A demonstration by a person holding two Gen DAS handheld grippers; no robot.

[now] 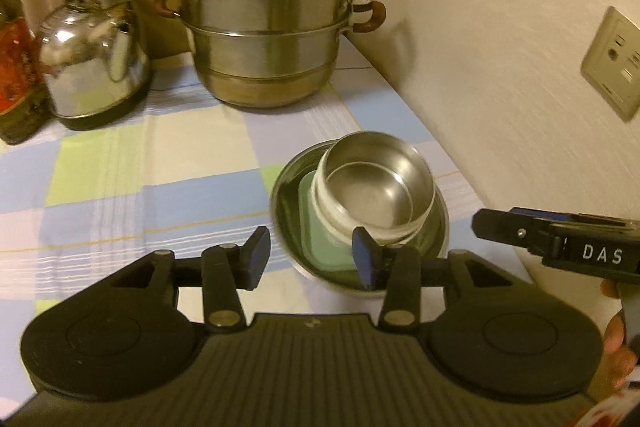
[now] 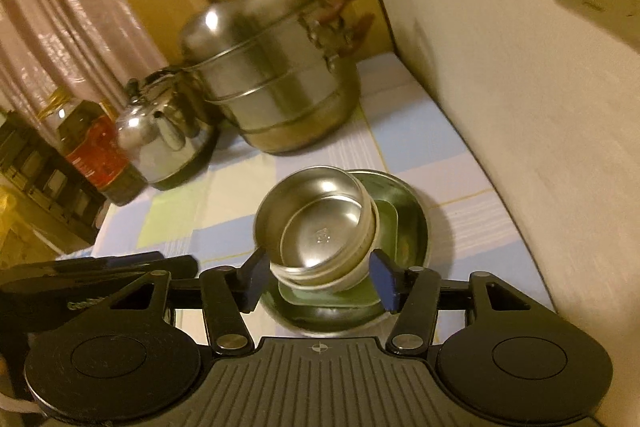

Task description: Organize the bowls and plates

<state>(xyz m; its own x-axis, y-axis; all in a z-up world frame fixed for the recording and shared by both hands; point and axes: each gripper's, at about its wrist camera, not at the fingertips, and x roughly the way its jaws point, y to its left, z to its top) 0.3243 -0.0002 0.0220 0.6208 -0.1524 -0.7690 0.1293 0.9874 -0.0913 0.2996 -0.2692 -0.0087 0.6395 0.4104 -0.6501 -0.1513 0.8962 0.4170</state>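
Steel bowls (image 1: 380,187), nested and tilted, sit on a green square dish (image 1: 320,231) inside a wide steel plate (image 1: 286,195) on the checked tablecloth (image 1: 120,167) near the wall. Left gripper (image 1: 310,259) and right gripper (image 2: 320,277) both gape, holding nothing.

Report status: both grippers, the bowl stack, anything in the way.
Left gripper open, empty. Right gripper open, straddling the steel bowls, not gripping. Bowls nested on green tray in wide steel dish. Nothing in the way.
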